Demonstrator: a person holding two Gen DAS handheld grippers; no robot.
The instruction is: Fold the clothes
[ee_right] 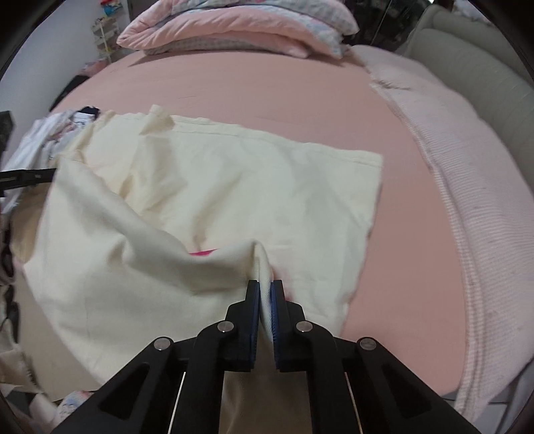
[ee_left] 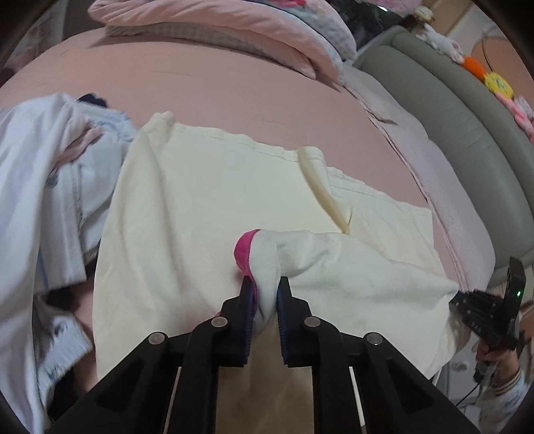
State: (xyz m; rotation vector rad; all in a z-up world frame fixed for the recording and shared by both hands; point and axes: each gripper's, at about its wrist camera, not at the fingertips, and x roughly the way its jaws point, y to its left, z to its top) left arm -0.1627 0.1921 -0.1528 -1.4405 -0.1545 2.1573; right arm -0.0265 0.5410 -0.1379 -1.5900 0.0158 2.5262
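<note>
Both grippers clamped on cream garment (ee_left: 207, 213) near edge, on pink bed (ee_left: 200, 83) | left gripper (ee_left: 265, 283) pinches pink-lined corner | right gripper (ee_right: 266, 287) pinches hem | step: grasp made | next: probably lift together, fold toward far hem

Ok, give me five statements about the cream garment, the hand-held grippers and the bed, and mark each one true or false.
1. The left hand-held gripper is shut on a bunch of the cream garment. True.
2. The right hand-held gripper hangs open above the garment. False: it is shut on a fold of the cream garment.
3. The garment lies on a pink bed sheet. True.
4. The pink trim shows beside the fabric pinched in the left hand-held gripper. True.
5. The folded bedding sits on top of the cream garment. False: it lies at the far end of the bed, apart from the garment.
</note>
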